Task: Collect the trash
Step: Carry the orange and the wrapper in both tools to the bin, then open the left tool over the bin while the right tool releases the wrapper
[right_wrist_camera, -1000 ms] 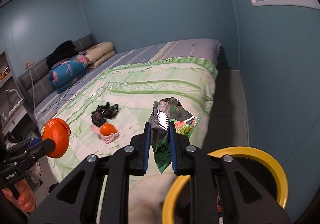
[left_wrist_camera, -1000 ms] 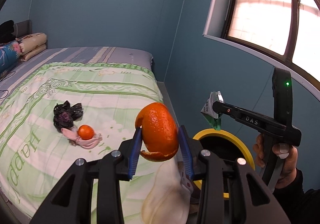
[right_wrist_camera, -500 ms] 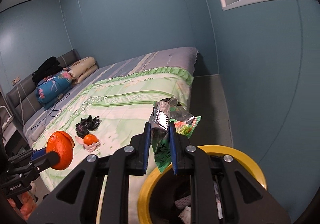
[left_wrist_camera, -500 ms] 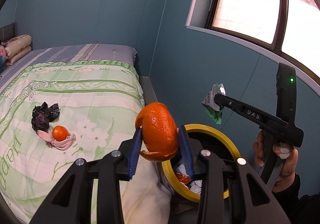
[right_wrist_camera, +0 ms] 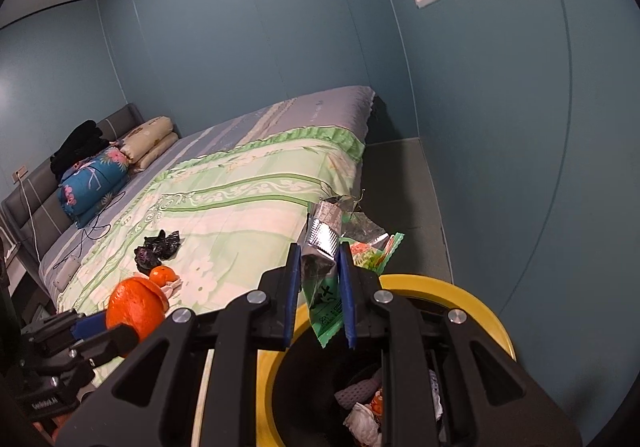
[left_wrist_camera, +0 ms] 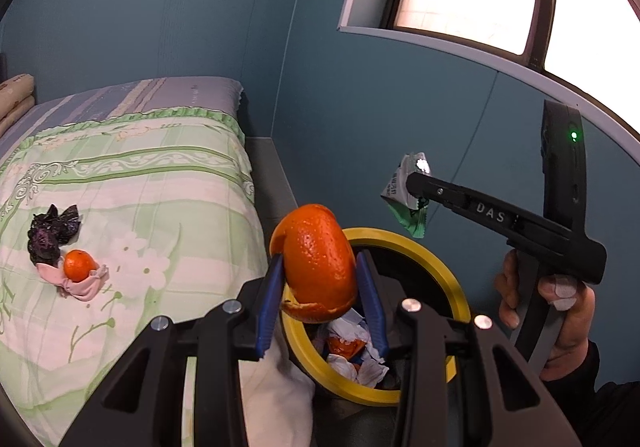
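Observation:
My left gripper [left_wrist_camera: 320, 279] is shut on an orange peel [left_wrist_camera: 316, 263] and holds it above the near rim of a yellow-rimmed trash bin [left_wrist_camera: 448, 275]. The bin holds crumpled paper and peel scraps. My right gripper [right_wrist_camera: 320, 287] is shut on a green and silver snack wrapper [right_wrist_camera: 328, 247] above the bin's rim [right_wrist_camera: 472, 299]; it also shows in the left wrist view [left_wrist_camera: 412, 187]. On the bed lie a small orange [left_wrist_camera: 78, 265] on a pink cloth and a crumpled black wrapper [left_wrist_camera: 50, 231].
The bed [left_wrist_camera: 140, 175] with a green floral cover fills the left. The teal wall [left_wrist_camera: 360, 107] and a window sill stand close behind the bin. Pillows and a folded blue quilt [right_wrist_camera: 92, 179] lie at the bed's head.
Both grippers have swung right from the bed toward the bin. The bin's opening and its contents now show under both held items.

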`<action>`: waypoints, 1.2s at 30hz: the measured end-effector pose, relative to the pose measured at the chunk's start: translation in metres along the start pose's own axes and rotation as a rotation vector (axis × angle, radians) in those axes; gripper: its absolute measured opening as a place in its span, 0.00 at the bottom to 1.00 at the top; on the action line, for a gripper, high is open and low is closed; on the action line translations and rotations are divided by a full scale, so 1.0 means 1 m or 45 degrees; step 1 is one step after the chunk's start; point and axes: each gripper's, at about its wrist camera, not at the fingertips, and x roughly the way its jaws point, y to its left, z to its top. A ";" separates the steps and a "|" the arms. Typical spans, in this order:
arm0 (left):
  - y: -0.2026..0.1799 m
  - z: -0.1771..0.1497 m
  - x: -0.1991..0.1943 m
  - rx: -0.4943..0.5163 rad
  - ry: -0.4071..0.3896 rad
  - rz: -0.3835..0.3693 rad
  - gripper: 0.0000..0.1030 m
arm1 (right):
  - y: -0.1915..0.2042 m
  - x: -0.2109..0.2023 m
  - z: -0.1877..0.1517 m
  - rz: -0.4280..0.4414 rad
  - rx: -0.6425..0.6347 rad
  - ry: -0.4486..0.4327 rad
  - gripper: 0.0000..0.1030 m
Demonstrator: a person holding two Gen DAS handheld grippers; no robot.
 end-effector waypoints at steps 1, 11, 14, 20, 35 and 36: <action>-0.001 -0.001 0.004 0.001 0.012 -0.009 0.34 | -0.002 0.001 -0.001 -0.004 0.004 0.003 0.17; 0.001 -0.011 0.042 -0.050 0.142 -0.102 0.34 | -0.015 0.009 -0.007 -0.030 0.043 0.039 0.19; -0.004 -0.015 0.051 -0.035 0.166 -0.112 0.34 | -0.019 0.013 -0.008 -0.039 0.058 0.054 0.19; -0.014 -0.022 0.066 -0.017 0.216 -0.130 0.34 | -0.024 0.021 -0.013 -0.063 0.080 0.096 0.22; -0.012 -0.030 0.074 -0.056 0.226 -0.169 0.53 | -0.044 0.025 -0.016 -0.095 0.174 0.115 0.37; -0.011 -0.029 0.072 -0.059 0.216 -0.167 0.55 | -0.045 0.024 -0.016 -0.097 0.180 0.114 0.38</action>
